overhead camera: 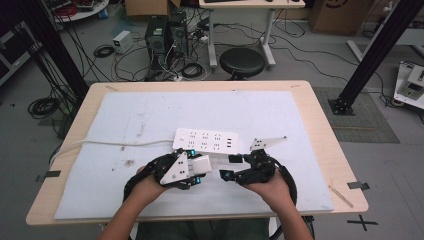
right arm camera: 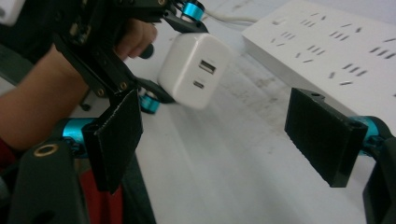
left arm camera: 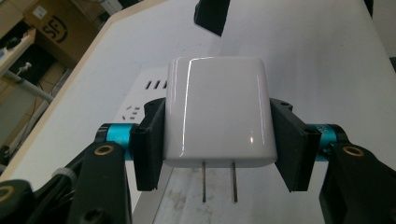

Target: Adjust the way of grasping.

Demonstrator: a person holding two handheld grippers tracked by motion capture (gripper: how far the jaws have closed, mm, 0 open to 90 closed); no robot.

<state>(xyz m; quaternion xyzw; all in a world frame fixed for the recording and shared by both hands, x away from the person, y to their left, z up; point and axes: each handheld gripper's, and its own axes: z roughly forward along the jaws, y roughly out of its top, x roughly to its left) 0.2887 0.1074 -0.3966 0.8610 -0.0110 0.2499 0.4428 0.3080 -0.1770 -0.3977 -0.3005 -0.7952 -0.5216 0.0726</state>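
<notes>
Between left tongs [left arm camera: 217,149] clamped white charger [left arm camera: 217,116], sides hidden, right tongs [right arm camera: 224,140] wide open, empty

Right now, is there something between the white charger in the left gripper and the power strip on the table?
Nothing visible does. The left gripper clamps the charger, and only bare white mat lies between it and the power strip. The right gripper is open, off to the side.
</notes>
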